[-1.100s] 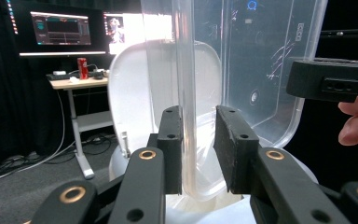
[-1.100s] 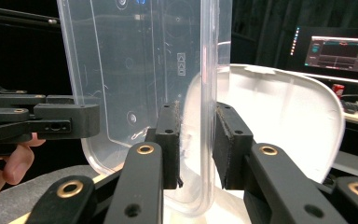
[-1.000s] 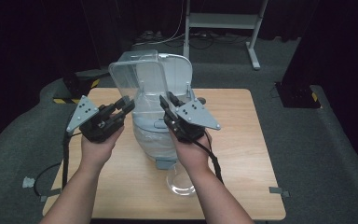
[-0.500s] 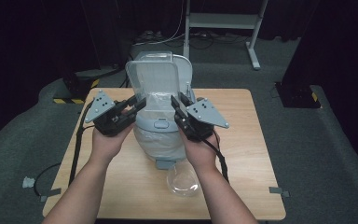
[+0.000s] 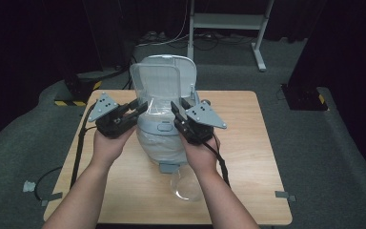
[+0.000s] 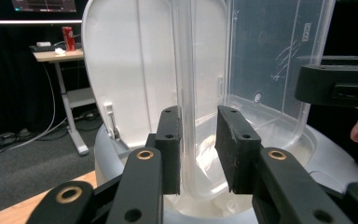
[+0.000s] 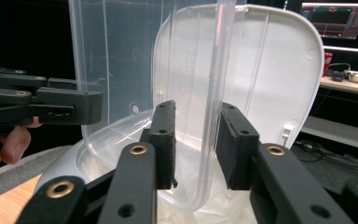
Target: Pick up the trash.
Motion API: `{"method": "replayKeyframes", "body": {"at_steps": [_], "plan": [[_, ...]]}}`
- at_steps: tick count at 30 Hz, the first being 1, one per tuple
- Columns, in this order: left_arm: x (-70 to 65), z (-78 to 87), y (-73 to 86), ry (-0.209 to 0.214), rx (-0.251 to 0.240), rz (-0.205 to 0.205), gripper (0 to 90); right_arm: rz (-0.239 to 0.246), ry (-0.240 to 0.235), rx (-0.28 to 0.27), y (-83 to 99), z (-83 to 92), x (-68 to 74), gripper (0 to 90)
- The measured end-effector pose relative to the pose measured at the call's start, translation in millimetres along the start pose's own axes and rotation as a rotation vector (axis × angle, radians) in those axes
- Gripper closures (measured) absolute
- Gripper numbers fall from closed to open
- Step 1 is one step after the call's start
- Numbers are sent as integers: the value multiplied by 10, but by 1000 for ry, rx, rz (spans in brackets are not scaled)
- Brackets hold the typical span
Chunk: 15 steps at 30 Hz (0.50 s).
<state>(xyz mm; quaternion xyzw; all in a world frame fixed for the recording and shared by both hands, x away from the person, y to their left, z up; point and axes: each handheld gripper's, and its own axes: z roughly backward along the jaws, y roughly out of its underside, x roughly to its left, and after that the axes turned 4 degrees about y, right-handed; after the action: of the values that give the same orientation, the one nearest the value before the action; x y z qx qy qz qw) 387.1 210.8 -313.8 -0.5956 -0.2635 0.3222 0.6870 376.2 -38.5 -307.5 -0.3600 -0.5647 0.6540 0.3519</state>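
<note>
Your left gripper (image 6: 198,151): jaws astride clear bin (image 6: 261,70) wall, gap at right pad | white lid (image 6: 130,70) upright behind | other gripper (image 6: 338,84) at right.

- Grey carpeted floor (image 5: 314,157) under a light wooden table (image 5: 262,143).
- White metal desk frame (image 5: 228,21) behind, cables beneath.
- Black curtained walls (image 5: 38,43), dim light.
- Lit monitor screen (image 7: 340,18) above a side desk.

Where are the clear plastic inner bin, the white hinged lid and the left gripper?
Clear plastic inner bin (image 6: 261,56): left gripper view, on its flat side wall.
White hinged lid (image 7: 279,70): right gripper view, on its ribbed inner face.
Left gripper (image 6: 198,149): left gripper view, midway between its jaws, around the bin's rim.
</note>
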Motion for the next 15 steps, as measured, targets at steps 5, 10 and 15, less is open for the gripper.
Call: {"method": "replayKeyframes", "body": {"at_steps": [5,10,15], "plan": [[40,27,-19,-33,-22,13,616,-13,-4,-9,-10,24,8,545],[55,44,-29,-36,-24,14,580,-7,1,-27,-32,80,14,533],[76,184,2,-51,-33,9,546,13,-1,-37,-35,180,22,533]]}}
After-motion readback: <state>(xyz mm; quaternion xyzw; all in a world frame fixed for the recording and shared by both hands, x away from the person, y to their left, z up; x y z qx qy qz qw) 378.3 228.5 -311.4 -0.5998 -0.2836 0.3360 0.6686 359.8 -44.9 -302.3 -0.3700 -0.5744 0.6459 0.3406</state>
